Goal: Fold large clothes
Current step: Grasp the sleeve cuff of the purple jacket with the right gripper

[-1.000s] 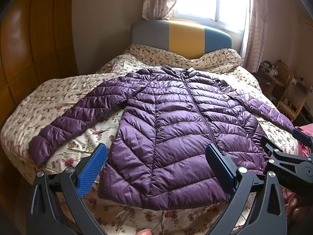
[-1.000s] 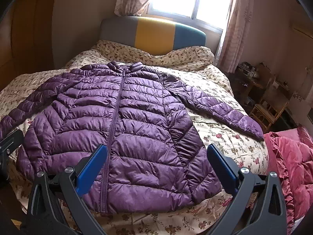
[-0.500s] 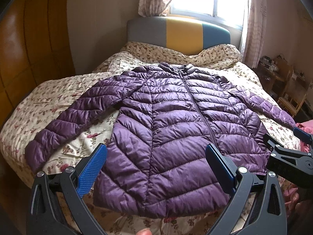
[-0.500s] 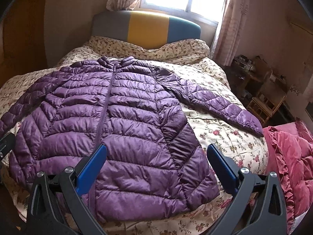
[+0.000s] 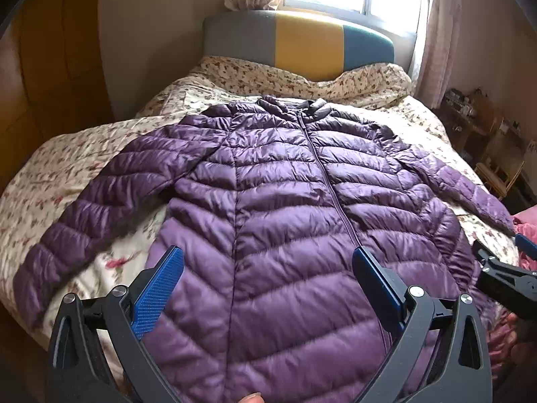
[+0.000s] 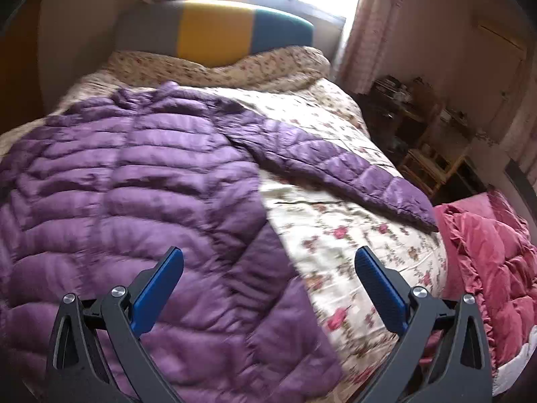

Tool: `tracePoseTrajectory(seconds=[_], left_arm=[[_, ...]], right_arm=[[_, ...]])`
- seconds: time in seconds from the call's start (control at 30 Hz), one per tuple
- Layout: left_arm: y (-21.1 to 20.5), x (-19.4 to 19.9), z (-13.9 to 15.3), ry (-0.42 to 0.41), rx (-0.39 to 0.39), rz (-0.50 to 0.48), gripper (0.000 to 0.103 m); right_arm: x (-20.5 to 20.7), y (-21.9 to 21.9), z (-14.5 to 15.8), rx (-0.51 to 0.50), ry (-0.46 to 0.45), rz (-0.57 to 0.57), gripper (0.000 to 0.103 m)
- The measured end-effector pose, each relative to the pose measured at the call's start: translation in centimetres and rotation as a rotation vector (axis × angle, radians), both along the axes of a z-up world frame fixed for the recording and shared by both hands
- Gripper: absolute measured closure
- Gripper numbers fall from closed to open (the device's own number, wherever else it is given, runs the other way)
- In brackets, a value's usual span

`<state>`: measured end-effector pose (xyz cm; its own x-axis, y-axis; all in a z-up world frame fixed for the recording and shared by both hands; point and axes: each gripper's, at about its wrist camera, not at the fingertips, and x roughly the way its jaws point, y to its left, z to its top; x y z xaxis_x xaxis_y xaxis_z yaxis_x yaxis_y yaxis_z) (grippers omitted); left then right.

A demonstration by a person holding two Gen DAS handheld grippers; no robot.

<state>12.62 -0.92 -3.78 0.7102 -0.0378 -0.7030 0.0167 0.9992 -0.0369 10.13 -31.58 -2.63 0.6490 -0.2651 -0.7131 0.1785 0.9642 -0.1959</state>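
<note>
Flat, the purple jacket [image 5: 285, 208] lies zipped.

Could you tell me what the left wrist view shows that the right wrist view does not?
Only the left wrist view shows the jacket's left sleeve, the zipper and the right gripper from the side. Only the right wrist view shows the pink quilt broadly. Both share the purple jacket, floral bedspread and headboard.

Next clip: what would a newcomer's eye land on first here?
A purple puffer jacket lies spread flat, zipped, sleeves out, across the floral bedspread. Beyond it stands a grey, yellow and teal headboard under a bright window; both tongs, left and right, are open above the hem.
</note>
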Motion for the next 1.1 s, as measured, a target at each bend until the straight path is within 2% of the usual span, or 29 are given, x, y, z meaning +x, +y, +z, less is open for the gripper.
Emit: tracePoseTrajectory(seconds=[0.27, 0.43, 0.53, 0.6, 0.73, 0.8, 0.87, 0.97, 1.0, 1.07, 1.1], left_arm=[[-0.2, 6.1, -2.1, 0.036, 0.0, -0.001, 0.003], [0.2, 9.5, -2.7, 0.012, 0.012, 0.007, 0.004], [0.4, 11.3, -3.0, 0.011, 0.013, 0.006, 0.003], [0.7, 12.6, -3.2, 0.01, 0.018, 0.016, 0.003], [1.6, 14.6, -3.9, 0.028, -0.002, 0.041, 0.003], [2.1, 15.6, -4.4, 0.029, 0.023, 0.068, 0.003], [2.5, 16.5, -4.9, 0.043, 0.032, 0.074, 0.003], [3.1, 17.4, -5.6, 0.057, 0.062, 0.082, 0.003], [3.4, 17.7, -6.0, 0.069, 0.065, 0.084, 0.003], [3.8, 18.1, -6.5, 0.082, 0.068, 0.095, 0.003], [4.1, 18.3, -6.7, 0.091, 0.059, 0.096, 0.003]], right_arm=[[6.0, -8.4, -2.5, -0.066, 0.063, -0.166, 0.002], [9.2, -17.0, -2.9, -0.139, 0.098, -0.332, 0.008], [10.7, -22.8, -2.8, -0.155, 0.123, -0.434, 0.016], [11.7, -27.1, -3.0, -0.158, 0.147, -0.516, 0.017], [12.9, -33.2, -4.0, -0.115, 0.206, -0.626, 0.02], [13.3, -35.6, -5.5, -0.057, 0.264, -0.659, 0.02], [13.5, -36.8, -7.1, 0.011, 0.303, -0.676, 0.02], [13.4, -37.1, -8.0, 0.059, 0.3, -0.685, 0.02], [13.4, -37.0, -8.1, 0.064, 0.295, -0.686, 0.023], [13.1, -37.0, -8.1, 0.096, 0.279, -0.679, 0.035], [13.0, -36.6, -8.2, 0.118, 0.271, -0.671, 0.046]])
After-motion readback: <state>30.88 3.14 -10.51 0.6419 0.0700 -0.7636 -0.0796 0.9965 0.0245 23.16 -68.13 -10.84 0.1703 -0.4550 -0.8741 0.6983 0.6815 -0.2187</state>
